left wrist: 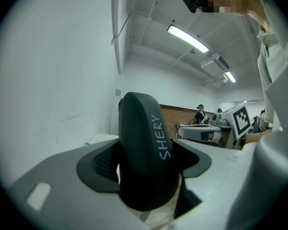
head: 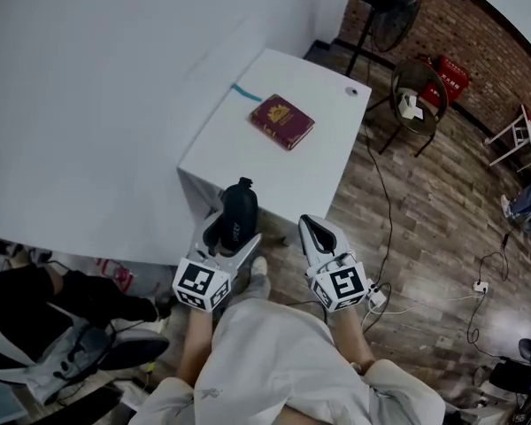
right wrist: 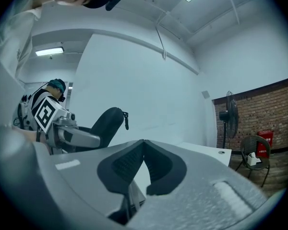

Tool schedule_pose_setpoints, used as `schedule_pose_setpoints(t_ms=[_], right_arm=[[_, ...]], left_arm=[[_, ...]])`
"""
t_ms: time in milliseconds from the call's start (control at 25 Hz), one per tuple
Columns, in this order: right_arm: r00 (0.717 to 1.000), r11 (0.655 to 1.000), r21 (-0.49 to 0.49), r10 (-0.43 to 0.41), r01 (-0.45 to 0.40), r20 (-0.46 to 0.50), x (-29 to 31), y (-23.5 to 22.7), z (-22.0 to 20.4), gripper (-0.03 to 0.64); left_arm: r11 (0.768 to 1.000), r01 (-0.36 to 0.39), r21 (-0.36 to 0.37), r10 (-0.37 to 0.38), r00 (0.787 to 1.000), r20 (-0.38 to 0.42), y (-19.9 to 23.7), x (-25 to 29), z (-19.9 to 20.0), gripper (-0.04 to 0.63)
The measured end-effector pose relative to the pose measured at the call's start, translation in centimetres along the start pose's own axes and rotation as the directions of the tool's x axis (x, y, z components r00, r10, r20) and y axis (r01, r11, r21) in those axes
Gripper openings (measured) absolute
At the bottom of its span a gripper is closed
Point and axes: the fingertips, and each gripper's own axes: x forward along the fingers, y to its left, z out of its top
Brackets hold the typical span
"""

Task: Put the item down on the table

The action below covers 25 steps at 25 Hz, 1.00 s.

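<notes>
My left gripper [head: 233,225] is shut on a black zipped case [head: 239,211], held upright just off the white table's near edge. In the left gripper view the case [left wrist: 145,150], with white lettering on its side, fills the gap between both pads. My right gripper [head: 315,233] hovers beside it to the right, shut and empty; its pads [right wrist: 143,164] meet with nothing between them. The case [right wrist: 105,123] and the left gripper show at the left of the right gripper view. A dark red passport-like booklet [head: 282,120] lies on the white table [head: 323,166].
A white wall runs along the table's left side. Right of the table, on the wooden floor, stand a fan [head: 391,11], a chair [head: 419,96] and loose cables [head: 385,202]. Another person sits at lower left [head: 35,326].
</notes>
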Motion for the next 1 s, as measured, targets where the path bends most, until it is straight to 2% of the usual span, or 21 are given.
schedule_pose_setpoints(t_ms=[560, 1000], right_arm=[[0.997, 0.998, 0.002, -0.066, 0.066, -0.028, 9.9, -3.7, 0.8, 0.003], [0.987, 0.99, 0.014, -0.135, 0.137, -0.09, 14.0, -5.7, -0.9, 0.004]], left_arm=[[0.997, 0.073, -0.016, -0.073, 0.997, -0.008, 9.1, 6.8, 1.9, 0.357], [0.988, 0.144, -0.062, -0.147, 0.988, -0.051, 13.1, 11.0, 0.1, 0.357]])
